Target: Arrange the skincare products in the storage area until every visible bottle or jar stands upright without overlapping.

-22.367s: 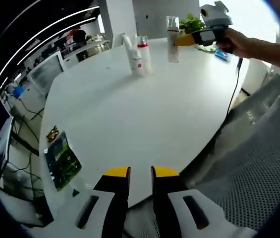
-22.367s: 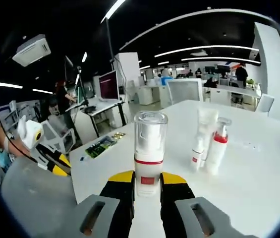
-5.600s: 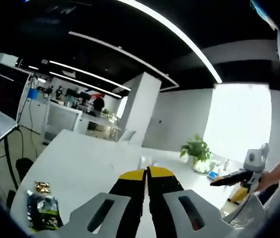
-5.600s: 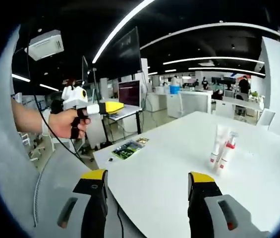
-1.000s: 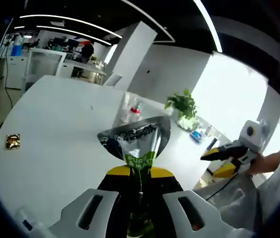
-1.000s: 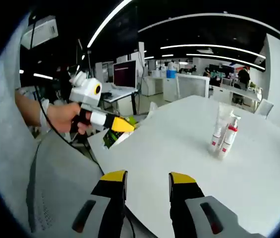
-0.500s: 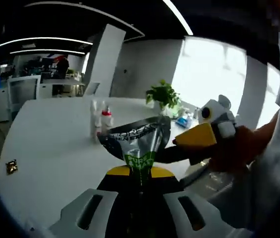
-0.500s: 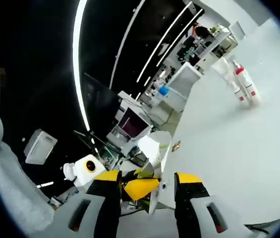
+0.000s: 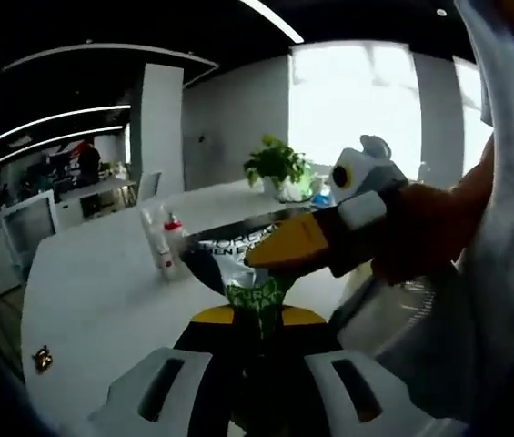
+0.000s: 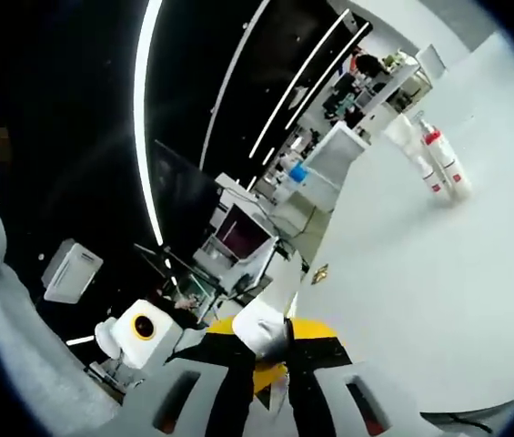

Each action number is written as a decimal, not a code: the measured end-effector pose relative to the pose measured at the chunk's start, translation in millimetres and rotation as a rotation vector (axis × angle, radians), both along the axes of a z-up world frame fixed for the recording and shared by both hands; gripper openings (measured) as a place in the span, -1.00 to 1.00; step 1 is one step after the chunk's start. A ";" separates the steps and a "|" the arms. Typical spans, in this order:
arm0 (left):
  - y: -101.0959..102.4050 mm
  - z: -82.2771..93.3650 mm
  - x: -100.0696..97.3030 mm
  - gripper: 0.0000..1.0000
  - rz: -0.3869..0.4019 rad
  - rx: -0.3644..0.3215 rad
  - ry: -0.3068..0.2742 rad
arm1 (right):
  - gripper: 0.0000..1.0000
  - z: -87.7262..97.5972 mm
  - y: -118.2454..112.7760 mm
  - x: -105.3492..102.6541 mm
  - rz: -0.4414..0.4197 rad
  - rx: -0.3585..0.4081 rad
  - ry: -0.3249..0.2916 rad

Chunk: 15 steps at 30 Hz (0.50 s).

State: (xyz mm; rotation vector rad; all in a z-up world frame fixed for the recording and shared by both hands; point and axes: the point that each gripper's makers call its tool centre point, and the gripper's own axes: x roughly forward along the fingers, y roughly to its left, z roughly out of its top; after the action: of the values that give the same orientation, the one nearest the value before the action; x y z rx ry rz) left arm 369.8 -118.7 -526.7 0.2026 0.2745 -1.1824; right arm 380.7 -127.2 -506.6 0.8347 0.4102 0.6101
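Table: a large white table (image 9: 102, 300) with a rounded edge, its top mostly bare; in the right gripper view it fills the right side (image 10: 438, 291).
Room: an open office with a dark ceiling and long strip lights, desks and monitors behind, a white pillar, a bright window, and a potted plant (image 9: 275, 164) at the table's far end.
Small item: a little gold-coloured thing (image 9: 42, 359) lies on the table near its edge, well apart from the bottles.
Bottles: a cluster of white skincare bottles (image 9: 164, 246), one with a red collar, stands upright on the table; in the right gripper view they show far off (image 10: 438, 164).
Pouch: a dark foil pouch (image 9: 238, 264) with pale lettering and a green label, held up in the air above the table edge.
Left gripper: its yellow-tipped jaws (image 9: 257, 314) are clamped on the pouch's lower end.
Right gripper: in the left gripper view its yellow jaw tips (image 9: 284, 250) meet the pouch's upper edge; in its own view the jaws (image 10: 270, 350) are closed on the pouch's pale edge (image 10: 261, 330).
Hand: a person's hand (image 9: 429, 241) grips the right gripper's handle.
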 end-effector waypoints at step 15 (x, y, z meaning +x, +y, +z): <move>0.1 22.8 9.3 -0.30 0.032 -0.091 -0.089 | -1.00 7.2 -25.7 14.7 0.082 -0.111 -0.044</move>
State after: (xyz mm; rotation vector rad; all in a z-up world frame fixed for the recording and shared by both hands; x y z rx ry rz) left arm 379.1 -118.5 -504.0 0.1701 0.1455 -1.1486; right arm 395.5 -152.9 -499.4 0.7005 0.4361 0.6741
